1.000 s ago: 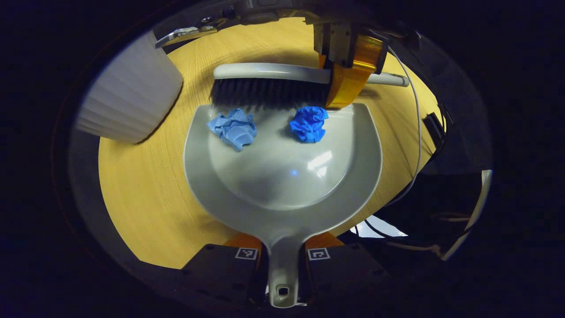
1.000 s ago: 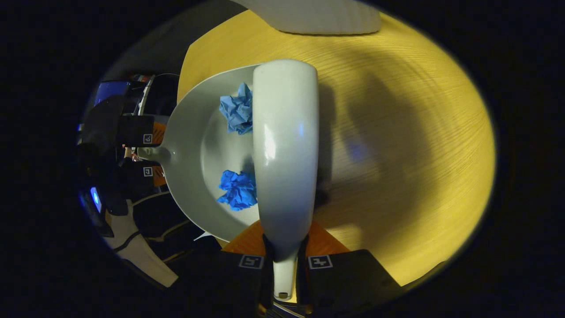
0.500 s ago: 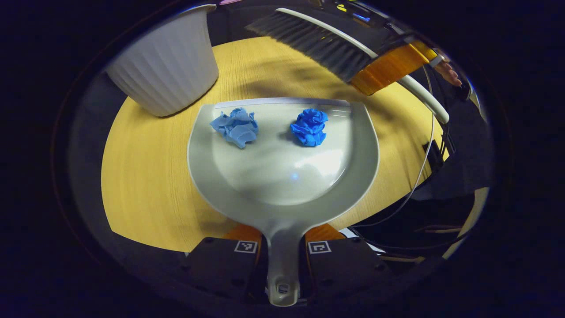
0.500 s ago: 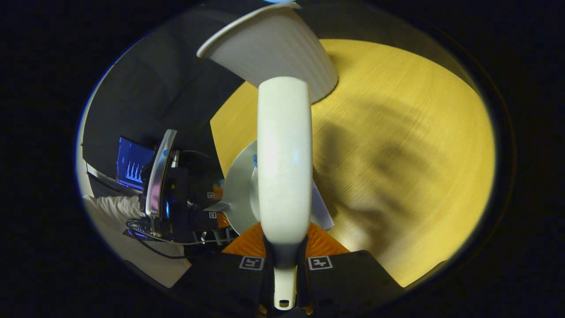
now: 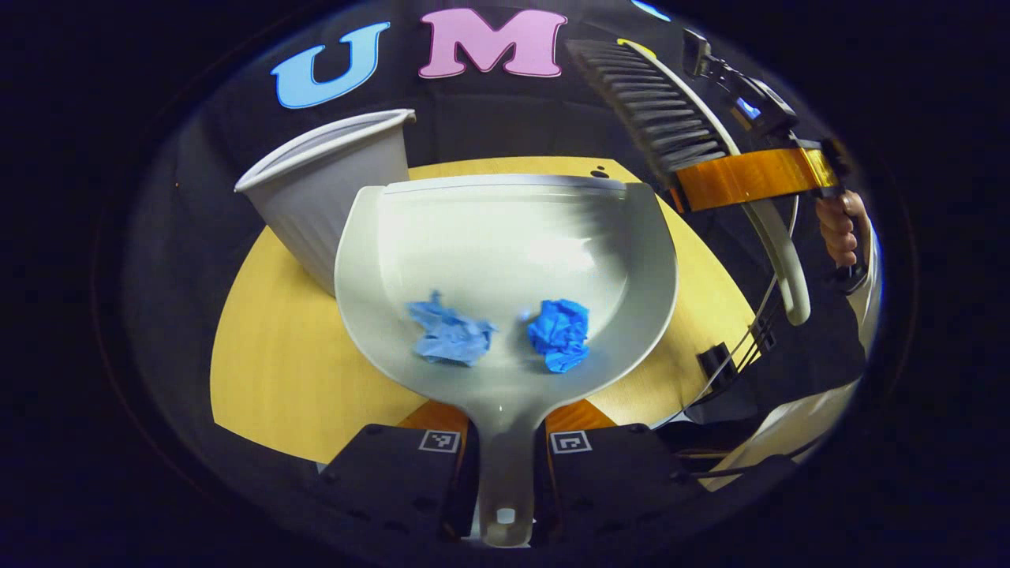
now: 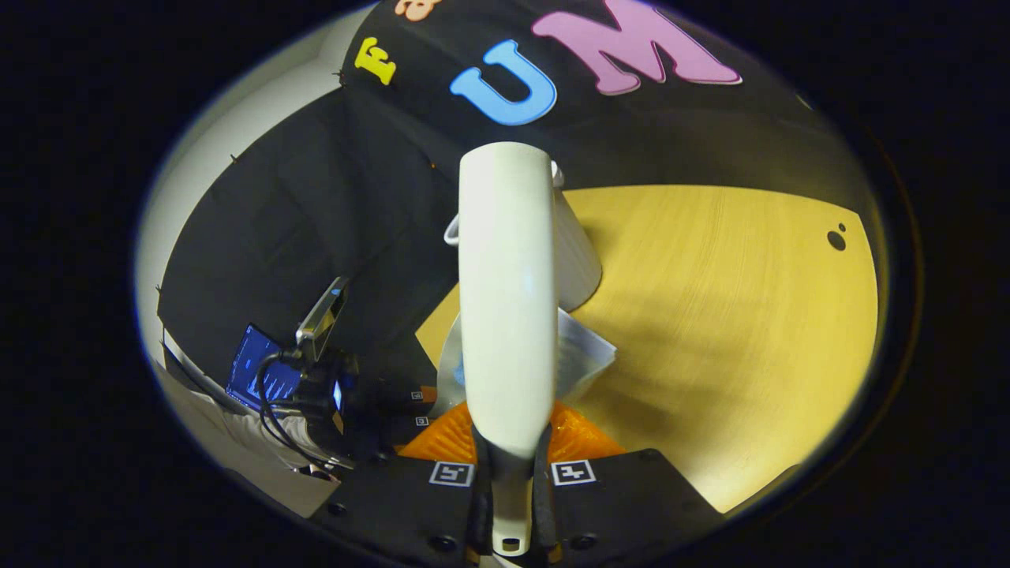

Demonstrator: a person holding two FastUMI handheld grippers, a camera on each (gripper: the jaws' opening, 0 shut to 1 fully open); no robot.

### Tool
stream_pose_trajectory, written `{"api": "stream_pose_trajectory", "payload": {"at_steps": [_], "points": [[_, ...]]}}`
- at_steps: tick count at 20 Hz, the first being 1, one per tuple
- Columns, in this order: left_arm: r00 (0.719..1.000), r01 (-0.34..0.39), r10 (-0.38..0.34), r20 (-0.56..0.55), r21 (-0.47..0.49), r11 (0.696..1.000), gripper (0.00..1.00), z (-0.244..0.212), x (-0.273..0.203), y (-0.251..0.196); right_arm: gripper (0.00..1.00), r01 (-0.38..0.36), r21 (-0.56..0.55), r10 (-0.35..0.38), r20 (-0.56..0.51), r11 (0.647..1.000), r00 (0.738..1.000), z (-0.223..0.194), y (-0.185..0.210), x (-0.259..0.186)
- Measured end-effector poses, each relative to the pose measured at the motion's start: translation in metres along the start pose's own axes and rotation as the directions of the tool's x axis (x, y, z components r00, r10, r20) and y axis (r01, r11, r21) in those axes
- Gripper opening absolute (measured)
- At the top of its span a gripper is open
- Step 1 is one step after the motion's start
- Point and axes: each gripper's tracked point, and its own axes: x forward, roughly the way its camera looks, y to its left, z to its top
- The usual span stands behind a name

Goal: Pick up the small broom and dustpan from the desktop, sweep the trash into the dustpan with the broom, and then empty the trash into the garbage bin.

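My left gripper (image 5: 505,442) is shut on the handle of the grey dustpan (image 5: 505,229), which is raised off the table with its front lip tilted up. A pale blue paper wad (image 5: 450,339) and a deep blue paper wad (image 5: 560,333) lie low in the pan, near the handle. My right gripper (image 6: 509,432) is shut on the handle of the white broom (image 6: 507,292). In the left gripper view the broom (image 5: 671,118) hangs in the air at the upper right, bristles facing left. The white ribbed garbage bin (image 5: 331,197) stands just left of the pan.
The wooden table (image 5: 276,371) lies under the pan, and its wide bare top (image 6: 750,315) stretches to the right of the broom. A hand (image 5: 840,229) holds the right gripper at the far right. A lit screen (image 6: 264,379) and cables sit off the table's left side.
The dustpan has risen off the table and tipped back, and both wads have slid toward the handle. The broom has lifted away from the pan's lip, up and to the right.
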Motion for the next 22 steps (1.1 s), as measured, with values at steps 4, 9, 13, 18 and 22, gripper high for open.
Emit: {"api": "stream_pose_trajectory", "payload": {"at_steps": [4, 9, 13, 18, 22], "points": [[0.990, -0.107, 0.101, 0.101, 0.055, 0.993, 0.25, 0.053, -0.037, 0.042, 0.20, 0.004, -0.017, -0.002, 0.118, 1.000, 0.993, 0.001, -0.001, 0.009], [0.942, -0.302, 0.270, 0.199, 0.149, 0.942, 0.25, 0.122, -0.075, 0.121, 0.21, 0.001, -0.009, 0.001, 0.176, 1.000, 0.984, 0.004, -0.002, 0.007], [0.899, -0.420, 0.368, 0.237, 0.232, 0.877, 0.25, 0.177, -0.093, 0.171, 0.21, 0.046, -0.020, -0.042, 0.172, 0.999, 0.984, 0.003, -0.013, -0.001], [0.855, -0.518, 0.488, 0.178, 0.371, 0.771, 0.25, 0.200, -0.081, 0.229, 0.21, 0.061, 0.008, -0.062, 0.179, 0.998, 0.982, -0.003, -0.021, -0.007], [0.814, -0.550, 0.569, 0.120, 0.474, 0.688, 0.25, 0.203, -0.068, 0.264, 0.21, 0.081, 0.036, -0.086, 0.177, 0.996, 0.980, -0.008, -0.033, -0.011]]}}
